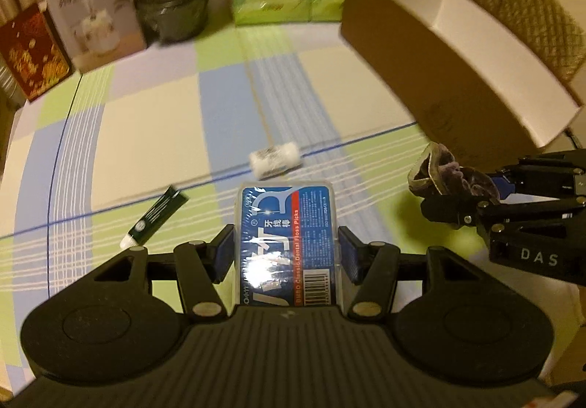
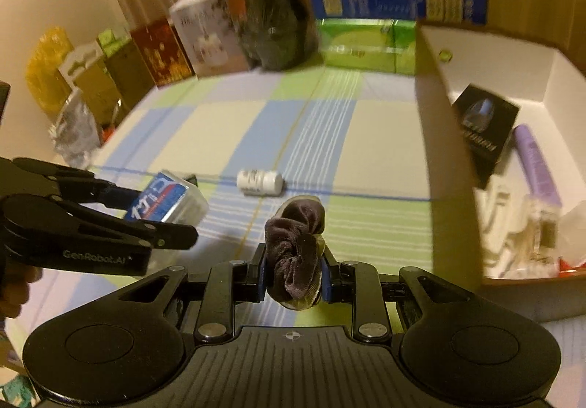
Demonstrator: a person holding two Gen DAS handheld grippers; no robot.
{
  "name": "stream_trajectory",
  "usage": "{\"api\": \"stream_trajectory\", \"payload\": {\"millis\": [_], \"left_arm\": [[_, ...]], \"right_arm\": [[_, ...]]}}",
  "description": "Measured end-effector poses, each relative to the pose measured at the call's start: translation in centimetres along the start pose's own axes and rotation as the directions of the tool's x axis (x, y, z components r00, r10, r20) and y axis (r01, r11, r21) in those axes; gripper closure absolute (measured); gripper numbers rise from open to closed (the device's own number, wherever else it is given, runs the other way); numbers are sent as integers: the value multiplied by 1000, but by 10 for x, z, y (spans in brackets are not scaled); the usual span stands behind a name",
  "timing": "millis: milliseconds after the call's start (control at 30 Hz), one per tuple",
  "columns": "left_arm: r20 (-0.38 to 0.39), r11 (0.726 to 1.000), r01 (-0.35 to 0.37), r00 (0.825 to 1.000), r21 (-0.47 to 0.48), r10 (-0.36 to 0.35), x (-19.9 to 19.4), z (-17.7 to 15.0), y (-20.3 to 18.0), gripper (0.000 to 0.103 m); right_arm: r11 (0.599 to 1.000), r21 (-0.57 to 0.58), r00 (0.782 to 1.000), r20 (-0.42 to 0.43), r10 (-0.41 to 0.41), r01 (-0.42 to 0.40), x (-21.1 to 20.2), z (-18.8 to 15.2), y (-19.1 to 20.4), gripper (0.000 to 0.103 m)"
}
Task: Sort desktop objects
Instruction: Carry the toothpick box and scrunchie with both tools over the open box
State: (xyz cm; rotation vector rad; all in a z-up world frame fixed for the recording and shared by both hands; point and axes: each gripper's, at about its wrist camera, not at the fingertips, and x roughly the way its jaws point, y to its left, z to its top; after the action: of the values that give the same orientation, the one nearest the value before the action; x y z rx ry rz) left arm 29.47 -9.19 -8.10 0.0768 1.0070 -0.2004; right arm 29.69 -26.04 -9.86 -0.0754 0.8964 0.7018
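left tongs (image 1: 286,254): clamped on the floss pick box (image 1: 286,243), rigid slick plastic, gripped mid-sides
right tongs (image 2: 293,270): pinching the scrunchie (image 2: 295,250), soft, squishy, light
cardboard box (image 2: 436,137): just right of the right tongs

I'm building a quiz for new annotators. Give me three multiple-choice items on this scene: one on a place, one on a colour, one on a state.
1. Where does the white pill bottle lie?
A. on the checked tablecloth
B. in the cardboard box
C. in a tool

2. What colour is the tube in the cardboard box?
A. red
B. purple
C. orange

3. What does the right tool hold?
A. nothing
B. the floss picks box
C. a dark velvet scrunchie

Key: 1 A, it lies on its side on the cloth; 2 B, pale purple beside a black packet; 3 C, the scrunchie is pinched between its fingers, while the left tool grips the floss picks box.
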Motion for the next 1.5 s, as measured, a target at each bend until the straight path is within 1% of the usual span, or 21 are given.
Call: {"api": "stream_trajectory", "payload": {"millis": [133,300,533,733,900,1100,1267,1500], "left_arm": [[44,999,28,999,35,-30,-16,11,-22,49],[95,993,75,992,93,-84,-27,29,-59,49],[124,978,130,981,166,-151,-26,54,-110,49],[136,965,157,973,210,-188,-16,82,-149,49],[126,958,173,971,228,-205,4,108,-177,49],[89,958,181,975,224,-205,36,137,-201,49],[62,959,172,980,226,-190,63,160,-214,49],[26,962,145,988,234,-155,99,182,-227,49]], "right_arm": [[1000,14,999,51,-12,11,-30,1,-9,79],[998,41,993,104,-54,50,-62,2,-29,79],[990,77,980,148,-132,122,-99,5,-75,79],[980,81,967,168,-194,182,-116,16,-121,79],[974,40,960,164,-227,224,-110,29,-156,79],[970,-20,962,137,-238,243,-91,42,-194,78],[970,-38,967,104,-234,239,-74,56,-217,78],[966,-61,967,69,-246,251,-56,68,-240,78]]}}
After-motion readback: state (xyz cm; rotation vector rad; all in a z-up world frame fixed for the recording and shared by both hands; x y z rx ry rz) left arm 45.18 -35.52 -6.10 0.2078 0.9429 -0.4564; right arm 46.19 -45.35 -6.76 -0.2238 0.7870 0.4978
